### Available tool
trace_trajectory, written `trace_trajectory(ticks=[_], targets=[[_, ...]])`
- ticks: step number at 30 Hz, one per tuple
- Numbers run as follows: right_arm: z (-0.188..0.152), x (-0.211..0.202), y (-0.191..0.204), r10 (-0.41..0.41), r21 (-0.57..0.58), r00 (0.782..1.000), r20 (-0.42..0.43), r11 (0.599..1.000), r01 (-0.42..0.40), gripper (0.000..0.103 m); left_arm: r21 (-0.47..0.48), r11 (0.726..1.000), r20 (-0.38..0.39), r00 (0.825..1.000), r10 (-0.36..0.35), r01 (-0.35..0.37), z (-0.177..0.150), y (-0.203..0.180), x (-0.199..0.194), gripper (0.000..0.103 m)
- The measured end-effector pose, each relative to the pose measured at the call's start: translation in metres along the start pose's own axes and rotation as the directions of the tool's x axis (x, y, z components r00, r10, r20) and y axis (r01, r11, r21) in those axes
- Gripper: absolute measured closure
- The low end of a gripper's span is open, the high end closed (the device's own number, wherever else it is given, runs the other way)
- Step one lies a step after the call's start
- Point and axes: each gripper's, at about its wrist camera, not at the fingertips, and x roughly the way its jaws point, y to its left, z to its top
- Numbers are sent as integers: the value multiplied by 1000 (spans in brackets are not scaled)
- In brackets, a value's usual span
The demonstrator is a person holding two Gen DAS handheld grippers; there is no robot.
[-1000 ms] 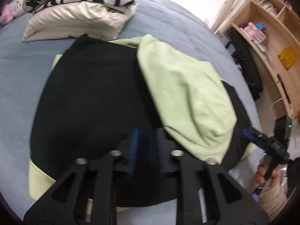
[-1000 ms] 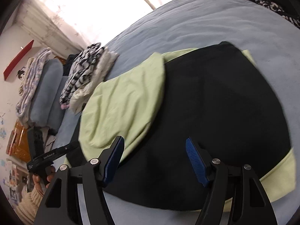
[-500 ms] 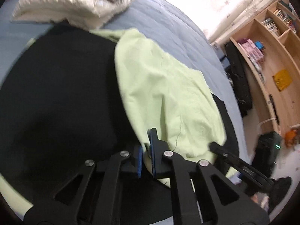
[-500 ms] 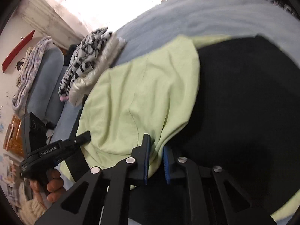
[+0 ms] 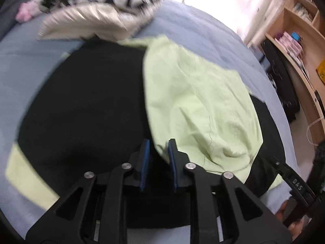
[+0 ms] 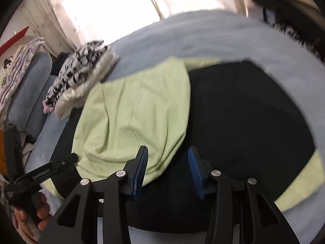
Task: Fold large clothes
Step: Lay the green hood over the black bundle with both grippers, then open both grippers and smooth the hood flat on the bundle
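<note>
A large black garment [image 5: 81,105] with light green trim lies spread on the blue bed; it also shows in the right wrist view [image 6: 243,118]. A light green flap [image 5: 195,105] is folded over one side of it, also seen in the right wrist view [image 6: 132,118]. My left gripper [image 5: 158,144] is slightly open at the flap's near edge, holding nothing. My right gripper [image 6: 167,152] is open over the same edge, empty. Each gripper shows at the edge of the other's view.
A folded pile of black-and-white and cream clothes [image 5: 97,10] lies at the head of the blue bed [image 5: 20,65]. Wooden shelves [image 5: 300,32] stand to the right of the bed. A grey cushion [image 6: 30,93] and a bright window [image 6: 105,6] are behind.
Both grippers were shut on the green flap's edge half a second ago and have now opened and let it go. Both have pulled back a little; the flap lies flat.
</note>
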Motion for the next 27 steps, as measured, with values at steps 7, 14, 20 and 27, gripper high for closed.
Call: trace_trajectory(ticks=[7, 14, 20, 27], targets=[[19, 5, 45, 89, -97, 996, 20, 992, -87, 61, -6, 999, 81, 996, -41, 42, 13, -9, -9, 85], [42, 74, 72, 147, -97, 988, -41, 984, -151, 62, -35, 996, 37, 996, -78, 80, 36, -25, 40, 85], [46, 126, 60, 87, -75, 992, -88, 993, -93, 62, 9, 1000, 30, 1000, -9, 8, 39, -30, 72, 86], [49, 113, 11, -70, -29, 998, 1, 997, 70, 85, 46, 999, 51, 999, 4, -6, 35, -22, 74, 86]])
